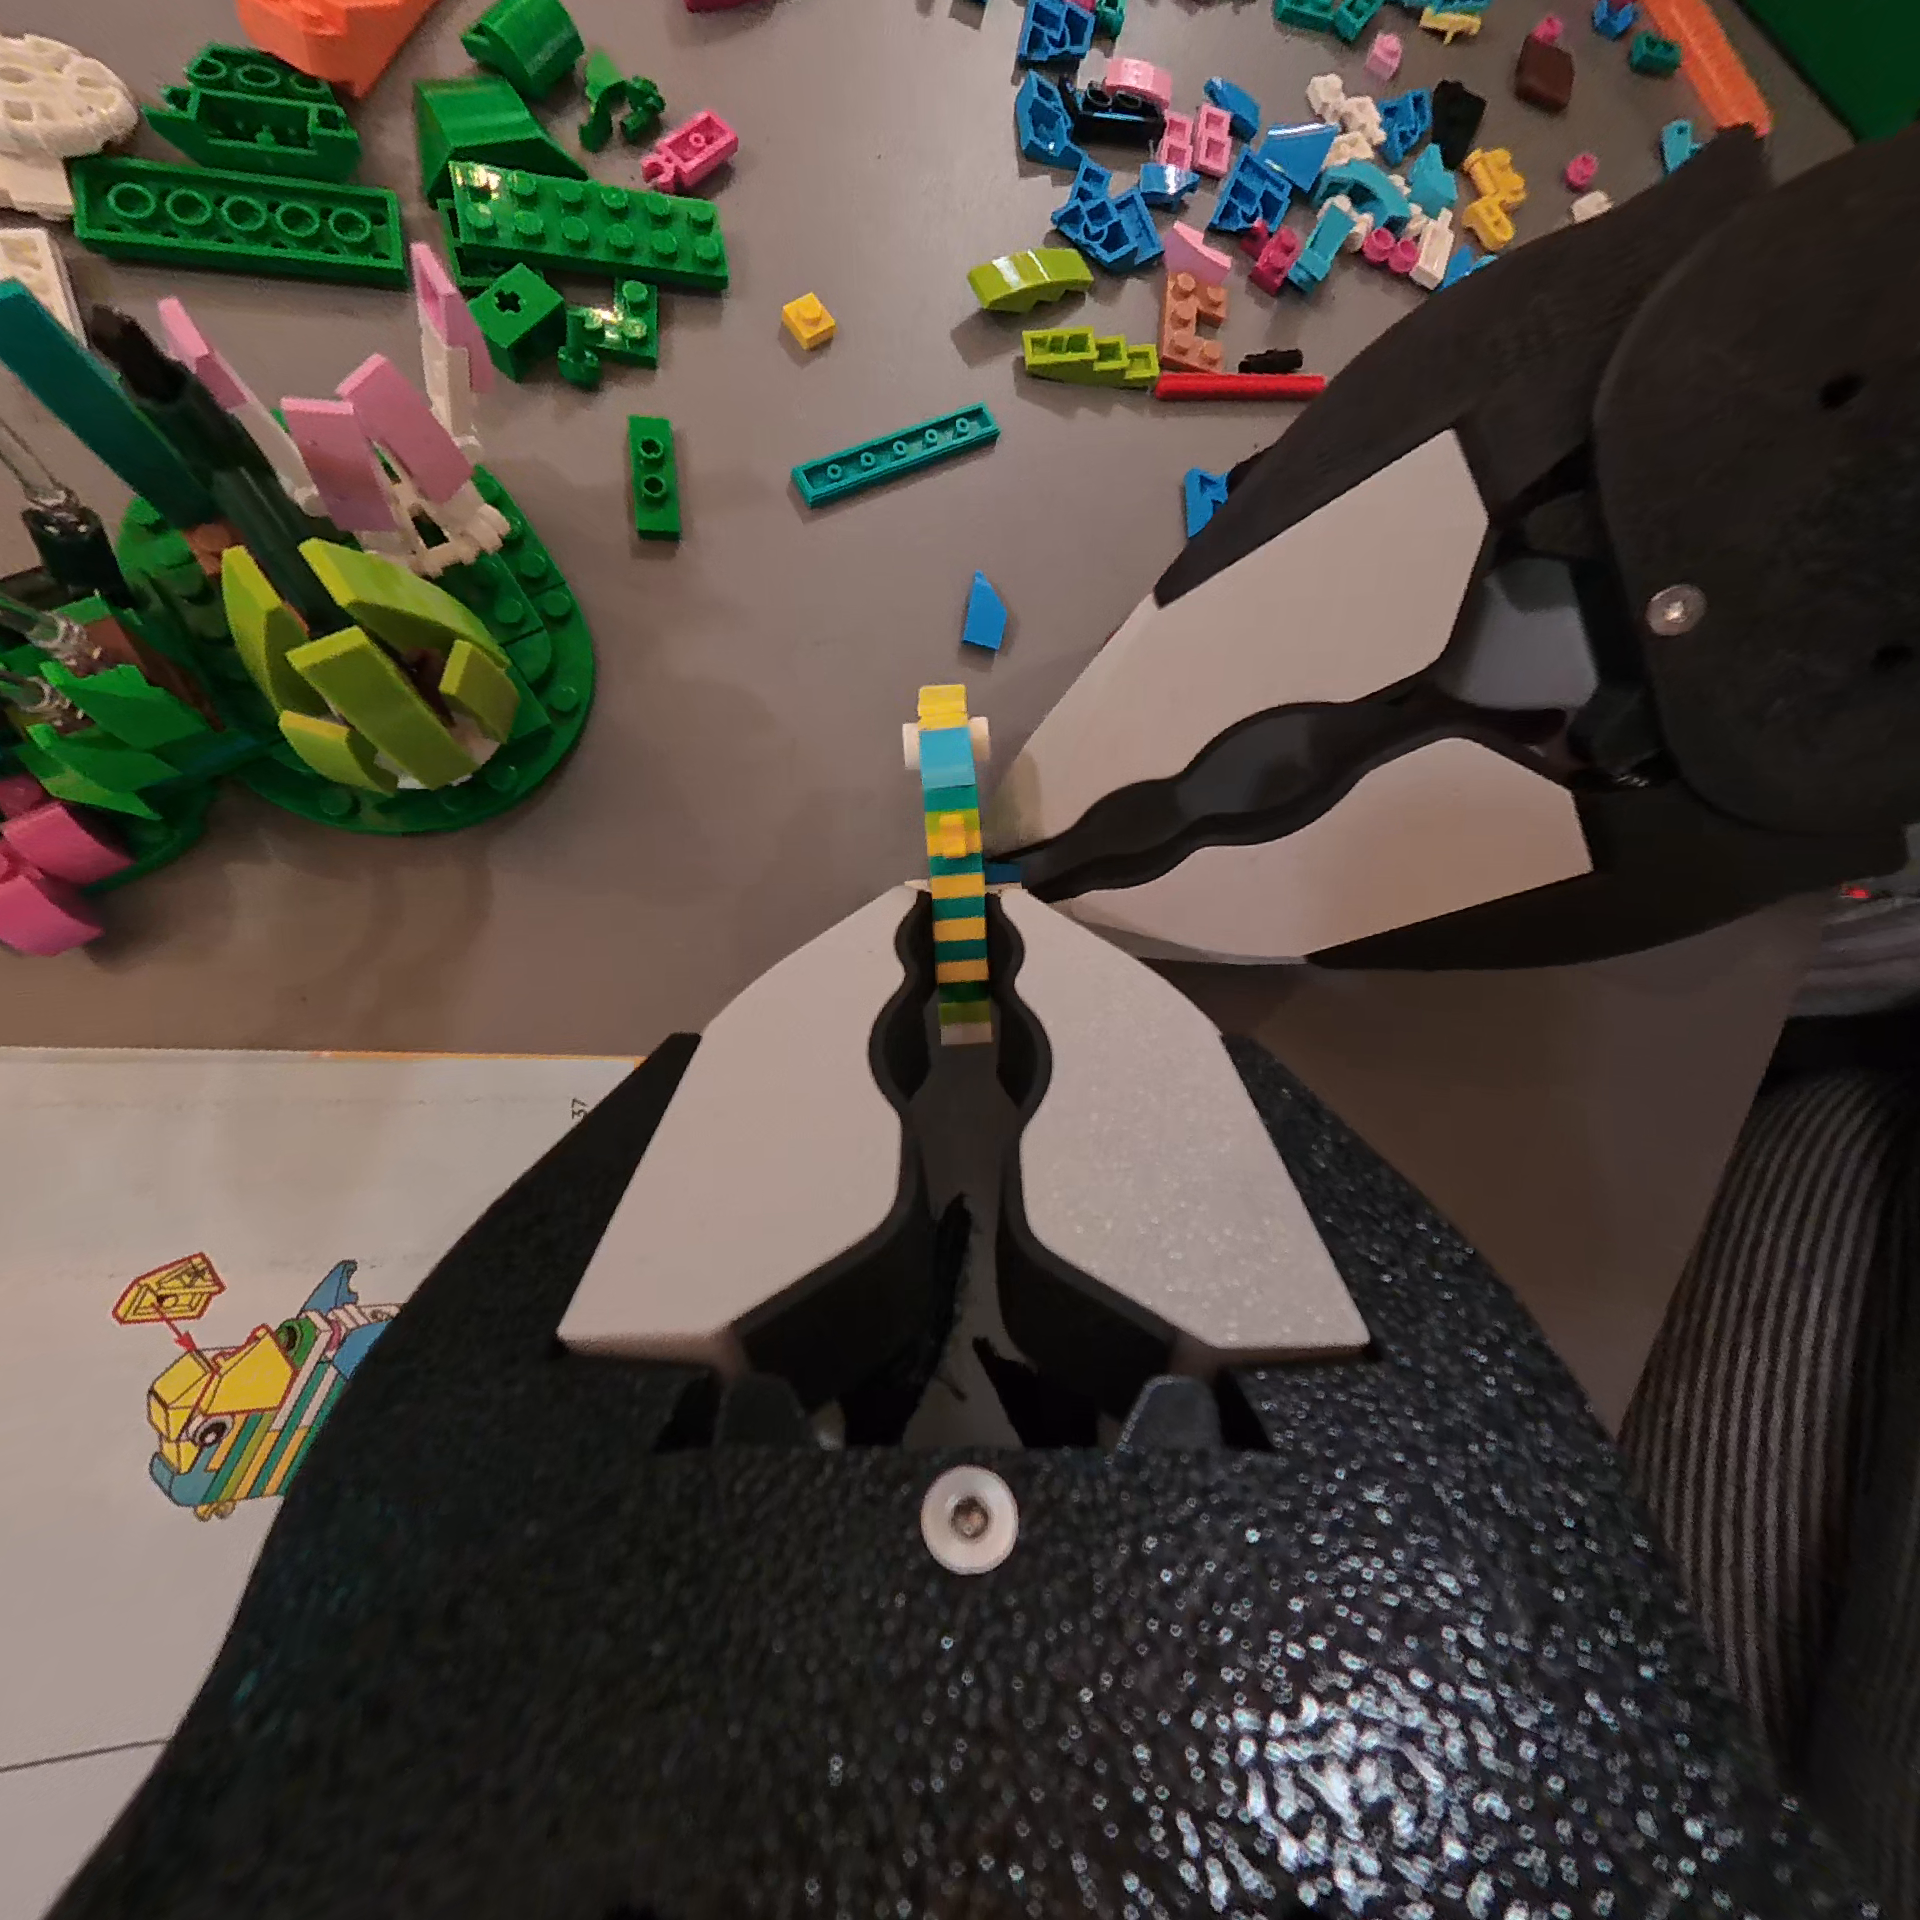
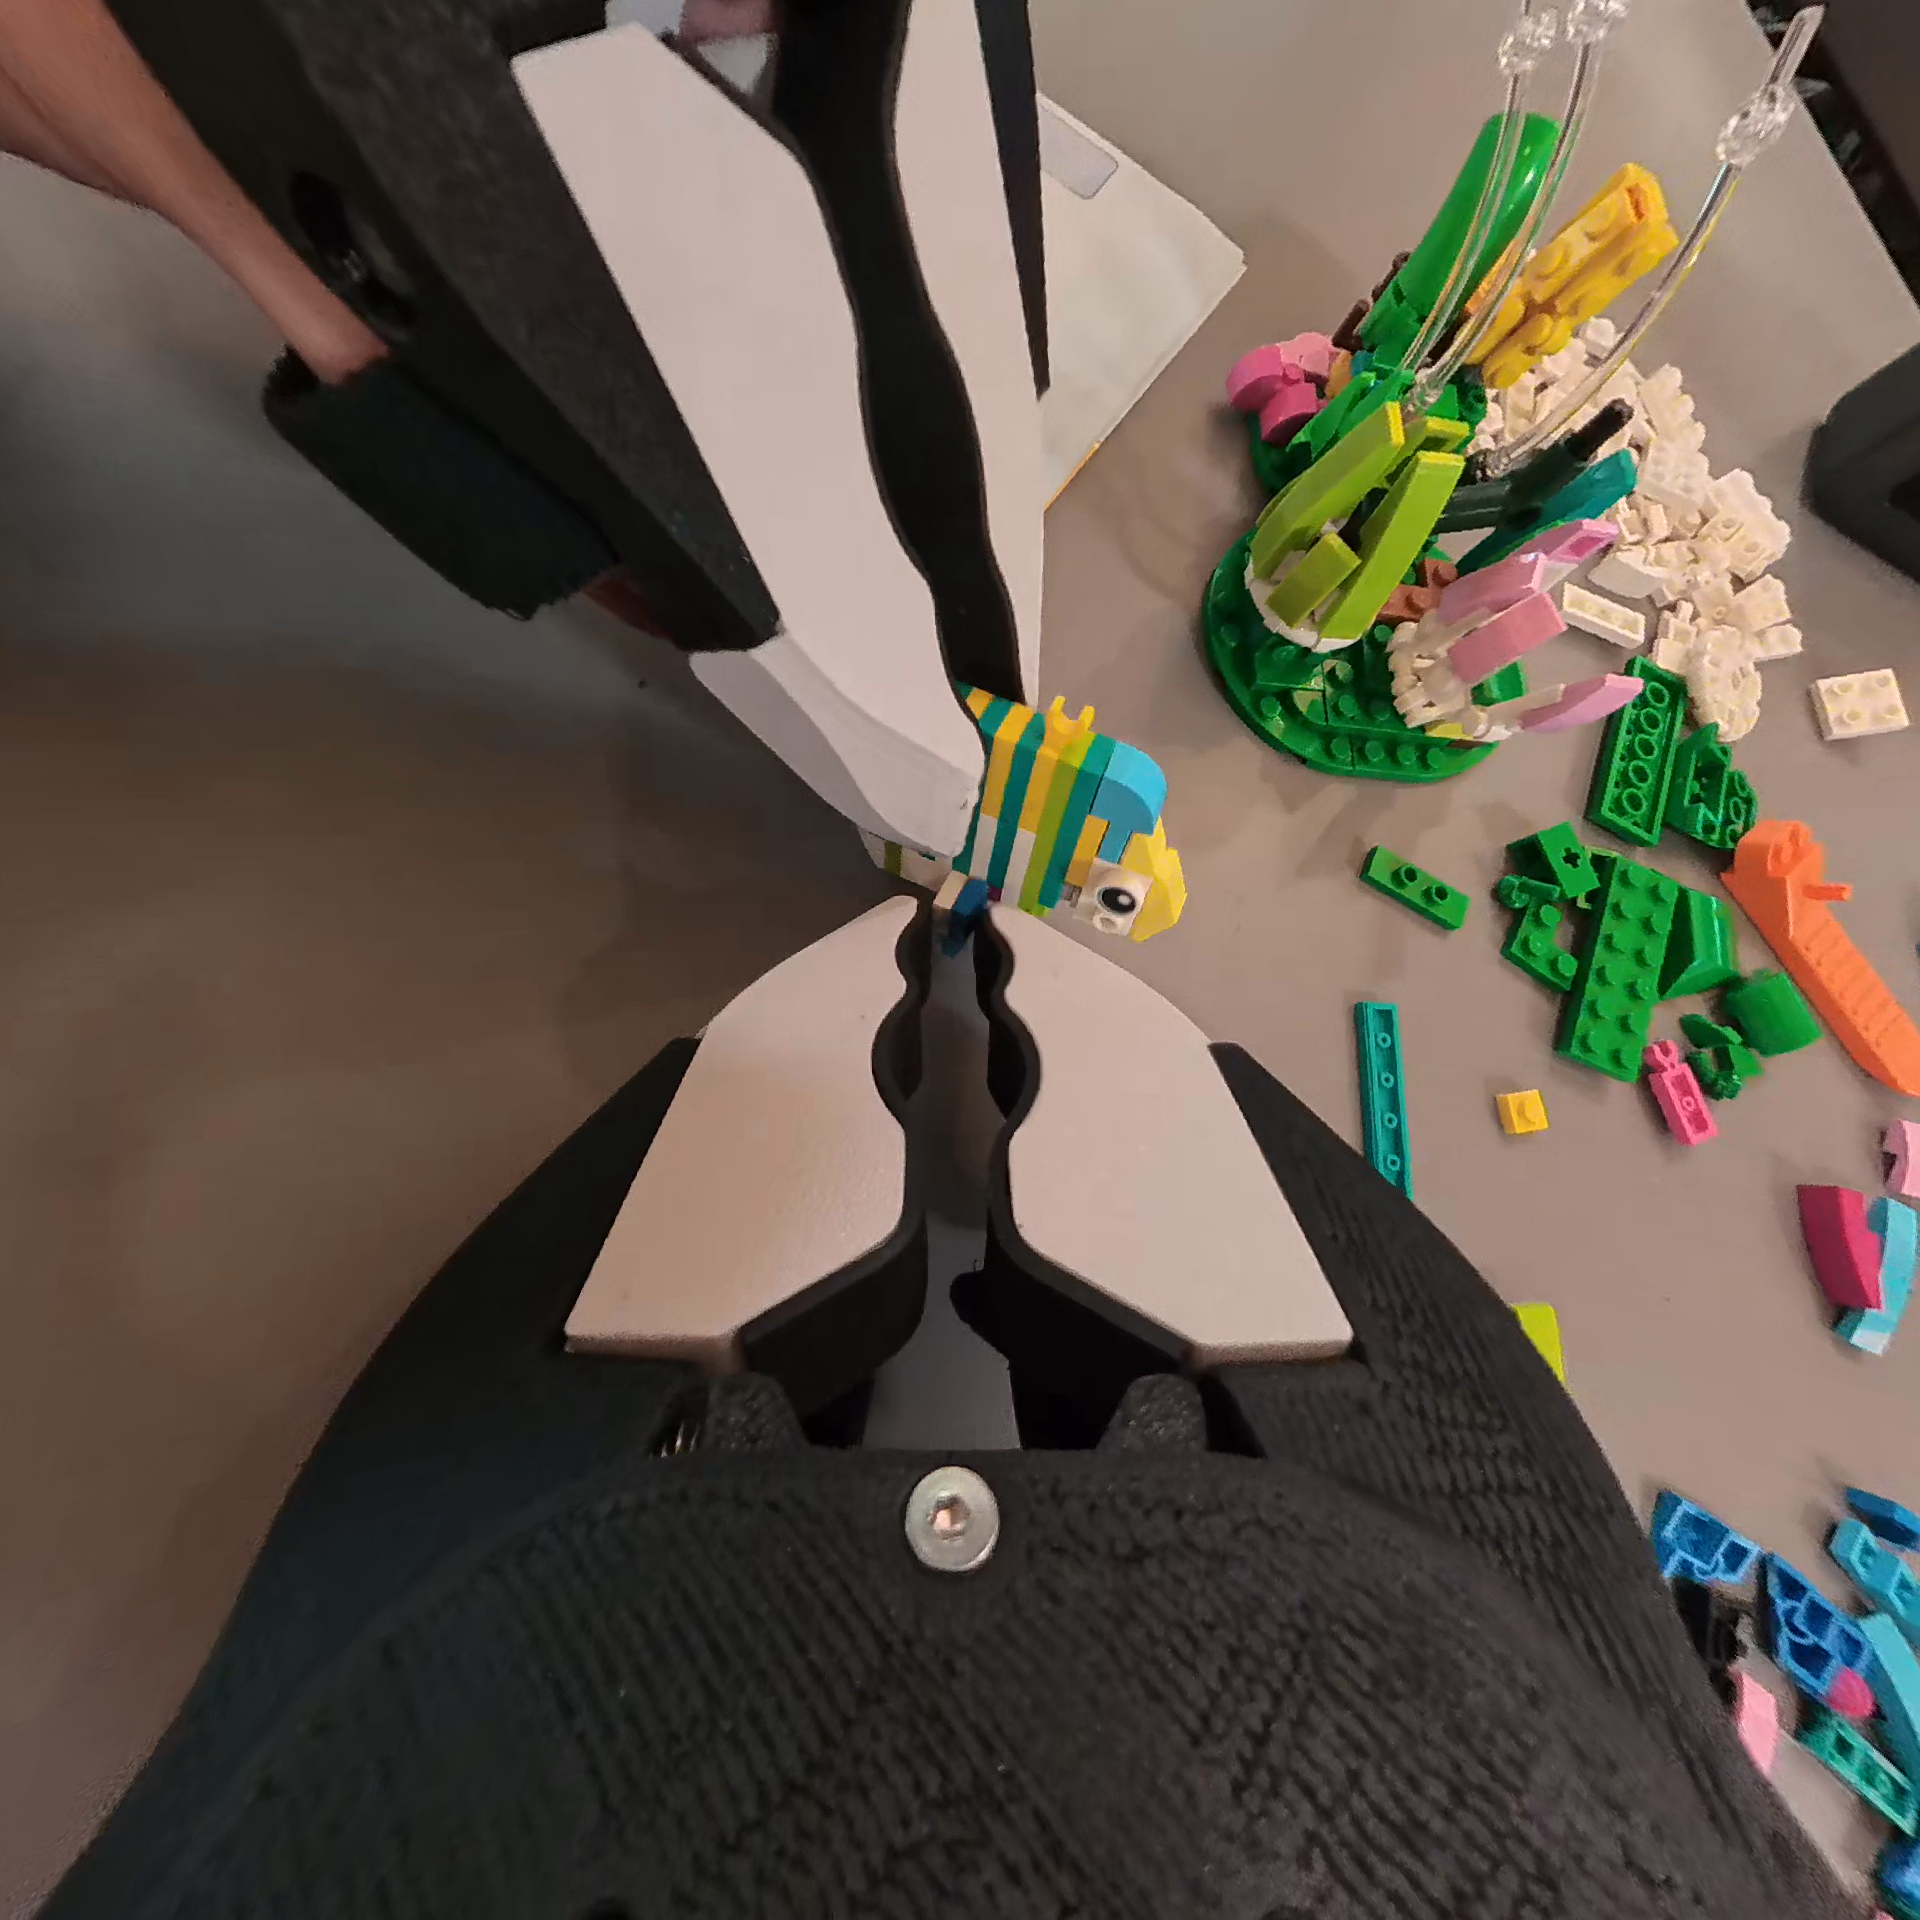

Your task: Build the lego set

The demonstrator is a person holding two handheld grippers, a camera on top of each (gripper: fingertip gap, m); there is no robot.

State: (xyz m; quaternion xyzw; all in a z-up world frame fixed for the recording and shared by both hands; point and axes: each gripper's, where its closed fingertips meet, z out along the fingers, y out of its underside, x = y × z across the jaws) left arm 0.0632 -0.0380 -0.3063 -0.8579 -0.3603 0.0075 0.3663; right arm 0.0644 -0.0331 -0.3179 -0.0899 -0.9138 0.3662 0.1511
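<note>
Above the grey table (image 1: 727,644), off its surface: striped fish (image 2: 1060,821) pinched by its tail end in the left claw (image 1: 961,904), long axis running straight out along the fingers, head farthest away. Small blue piece (image 2: 961,914) nipped in the right claw (image 2: 956,920), tip touching the fish's flank from the side, square across that axis. Likely a fin going on, so press sideways against the left claw's hold.

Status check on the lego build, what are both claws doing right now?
Left claw shut on striped yellow-teal-green brick fish. Right claw shut on small dark-blue piece at fish's side. Nothing in the way; loose bricks lie apart.
</note>
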